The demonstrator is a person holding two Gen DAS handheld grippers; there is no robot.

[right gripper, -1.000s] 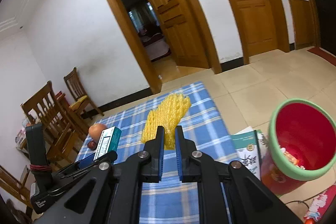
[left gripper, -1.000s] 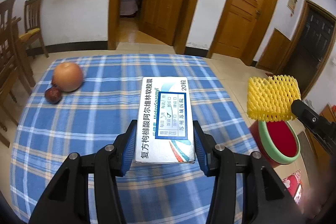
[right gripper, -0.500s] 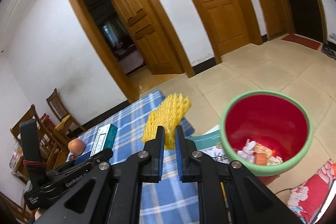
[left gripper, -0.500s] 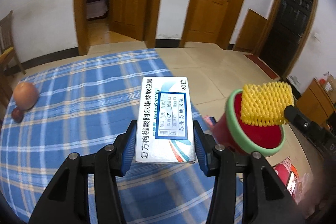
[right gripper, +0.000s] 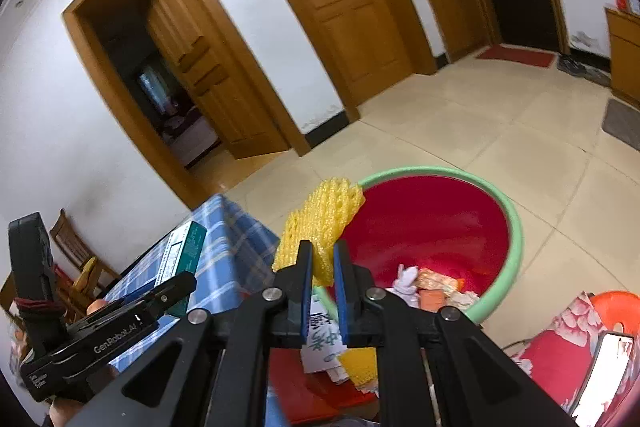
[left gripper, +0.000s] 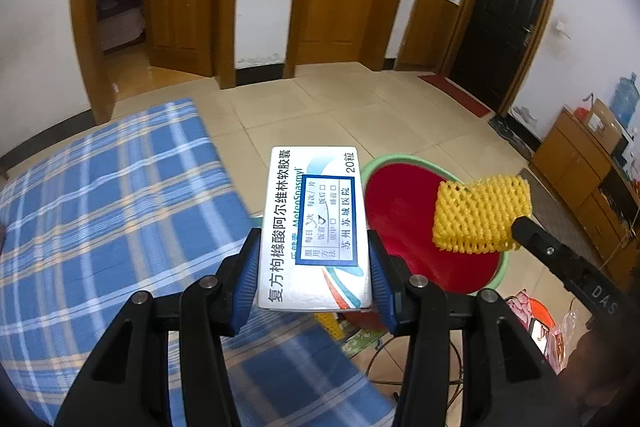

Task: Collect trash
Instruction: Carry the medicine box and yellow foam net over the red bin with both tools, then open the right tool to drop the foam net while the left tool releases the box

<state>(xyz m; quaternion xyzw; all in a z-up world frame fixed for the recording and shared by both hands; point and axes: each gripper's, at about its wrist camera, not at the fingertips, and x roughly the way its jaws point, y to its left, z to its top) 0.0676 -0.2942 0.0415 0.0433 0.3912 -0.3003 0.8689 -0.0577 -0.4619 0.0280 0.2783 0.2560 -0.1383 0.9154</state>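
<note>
The left gripper is clamped on a white box, held at the near right edge of the blue cloth. To its right, the right gripper pinches yellow foam net over the near rim of the red bin, which stands on the floor with trash inside.

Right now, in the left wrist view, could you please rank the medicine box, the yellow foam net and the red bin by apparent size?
1. red bin, though partly hidden
2. medicine box, enlarged by nearness to the camera, so its rank against the bin is unsure
3. yellow foam net
</note>
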